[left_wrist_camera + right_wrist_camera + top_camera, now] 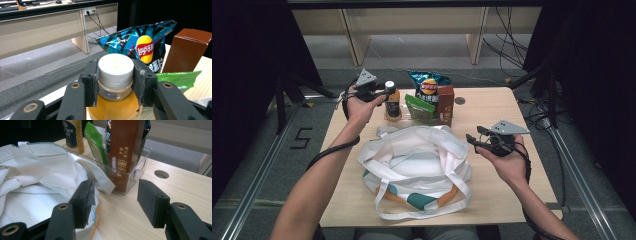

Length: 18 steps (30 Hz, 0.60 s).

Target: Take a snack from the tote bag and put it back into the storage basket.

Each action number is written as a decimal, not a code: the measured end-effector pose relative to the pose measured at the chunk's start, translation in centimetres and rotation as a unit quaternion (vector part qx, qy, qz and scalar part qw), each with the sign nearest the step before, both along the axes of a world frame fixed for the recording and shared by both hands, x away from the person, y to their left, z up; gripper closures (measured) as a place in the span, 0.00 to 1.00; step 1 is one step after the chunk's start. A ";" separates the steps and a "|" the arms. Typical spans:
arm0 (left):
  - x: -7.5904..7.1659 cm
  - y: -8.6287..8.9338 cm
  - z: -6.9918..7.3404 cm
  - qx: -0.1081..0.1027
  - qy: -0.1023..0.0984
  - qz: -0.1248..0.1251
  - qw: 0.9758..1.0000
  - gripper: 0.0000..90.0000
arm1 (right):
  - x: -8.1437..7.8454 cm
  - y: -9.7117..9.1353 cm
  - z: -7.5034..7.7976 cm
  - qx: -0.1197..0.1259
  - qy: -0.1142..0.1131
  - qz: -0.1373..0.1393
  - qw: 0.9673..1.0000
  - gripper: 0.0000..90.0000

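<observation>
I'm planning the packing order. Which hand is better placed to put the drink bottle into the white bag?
Left: its hand-held gripper already clamps the bottle at the cap. The right hand-held gripper is open beside the white bag.

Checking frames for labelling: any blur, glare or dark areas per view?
High view: soft overall, surroundings black, table evenly lit. Left gripper view: bottle cap slightly overexposed, chips bag sharp with glossy highlights. Right gripper view: tote bright white, brown box sharp.

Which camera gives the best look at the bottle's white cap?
The left gripper view: the white cap sits close up between the left gripper pads. The high view shows it small and far; the right gripper view shows the bottle's body, its top cut off.
</observation>
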<state>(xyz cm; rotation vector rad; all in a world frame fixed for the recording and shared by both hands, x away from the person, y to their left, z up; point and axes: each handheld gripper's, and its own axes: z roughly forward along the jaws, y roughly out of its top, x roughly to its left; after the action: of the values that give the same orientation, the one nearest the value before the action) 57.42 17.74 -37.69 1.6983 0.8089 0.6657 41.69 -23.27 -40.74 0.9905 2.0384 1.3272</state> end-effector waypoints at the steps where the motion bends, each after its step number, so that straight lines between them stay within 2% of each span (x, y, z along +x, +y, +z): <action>1: 0.0 0.0 0.0 -0.001 0.001 0.001 1.000 0.65 | 0.0 0.0 0.0 0.001 0.000 0.000 1.000 0.52; 3: 0.0 0.0 -0.1 0.001 0.001 0.000 1.000 0.65 | -0.1 0.1 0.0 0.007 0.007 -0.005 1.000 0.52; 4: 0.0 0.0 -0.1 0.001 0.000 0.001 1.000 0.65 | 0.0 0.1 0.0 0.008 -0.001 -0.006 1.000 0.52; 7: 0.0 -0.1 -0.1 0.003 0.001 0.000 1.000 0.65 | 0.0 0.0 0.0 0.000 0.001 -0.001 1.000 0.52; 13: 0.0 -0.1 -0.2 0.002 0.004 0.000 1.000 0.65 | 0.0 0.1 0.0 0.001 0.001 0.003 1.000 0.52; 16: 0.1 -0.1 -0.3 0.003 0.005 0.000 1.000 0.65 | 0.0 0.1 -0.1 0.001 0.005 -0.001 1.000 0.52; 17: 0.1 -0.1 -0.4 0.004 0.006 0.000 1.000 0.65 | -0.1 0.1 -0.1 0.004 0.017 0.001 1.000 0.52; 18: 0.1 -0.1 -0.4 0.003 0.006 0.000 1.000 0.65 | 0.0 0.1 -0.2 0.002 0.006 -0.001 1.000 0.52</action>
<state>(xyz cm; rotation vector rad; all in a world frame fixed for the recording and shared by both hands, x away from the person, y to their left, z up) 57.49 17.67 -38.13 1.7084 0.8163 0.6598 41.66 -23.14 -40.94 1.0039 2.0442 1.3289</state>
